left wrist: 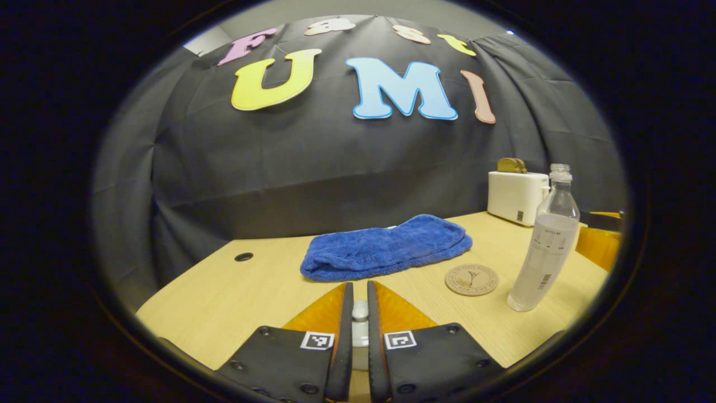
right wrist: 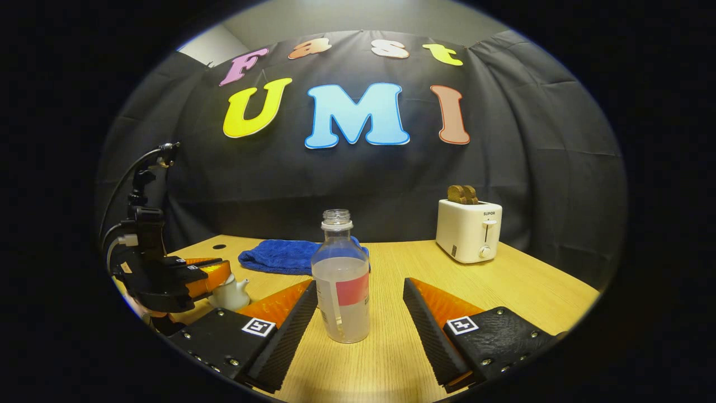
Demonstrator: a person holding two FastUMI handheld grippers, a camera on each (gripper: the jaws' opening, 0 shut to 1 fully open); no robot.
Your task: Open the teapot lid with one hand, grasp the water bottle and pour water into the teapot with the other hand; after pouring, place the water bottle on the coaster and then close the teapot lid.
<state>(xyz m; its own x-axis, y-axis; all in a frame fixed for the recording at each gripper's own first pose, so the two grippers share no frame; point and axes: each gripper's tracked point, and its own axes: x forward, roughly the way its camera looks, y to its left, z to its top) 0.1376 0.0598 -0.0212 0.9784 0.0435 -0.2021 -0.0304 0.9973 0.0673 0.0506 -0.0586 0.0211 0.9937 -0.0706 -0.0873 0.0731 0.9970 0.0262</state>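
Left gripper: jaws drawn close, pinching a small white knob between them, apparently the knob of the teapot lid; the rest of the lid is hidden under the fingers. In the right gripper view the same gripper sits at the left edge of the desk, directly over the white teapot, whose spout points toward the bottle. Whether the lid is lifted off or still seated cannot be told.

Right gripper: jaws spread wide, one finger on each side of the water bottle, neither touching it. The bottle stands upright on the desk, uncapped, partly filled with clear liquid, with a red-and-white label.

In the left gripper view the bottle stands just to the right of the round wooden coaster. The coaster lies flat on the desk, near the bottle's base but apart from it.

Blue towel: folded, lying toward the back of the desk, beyond the coaster.

White toaster: back right of the desk, brown slices standing up out of its slots, well apart from the bottle.
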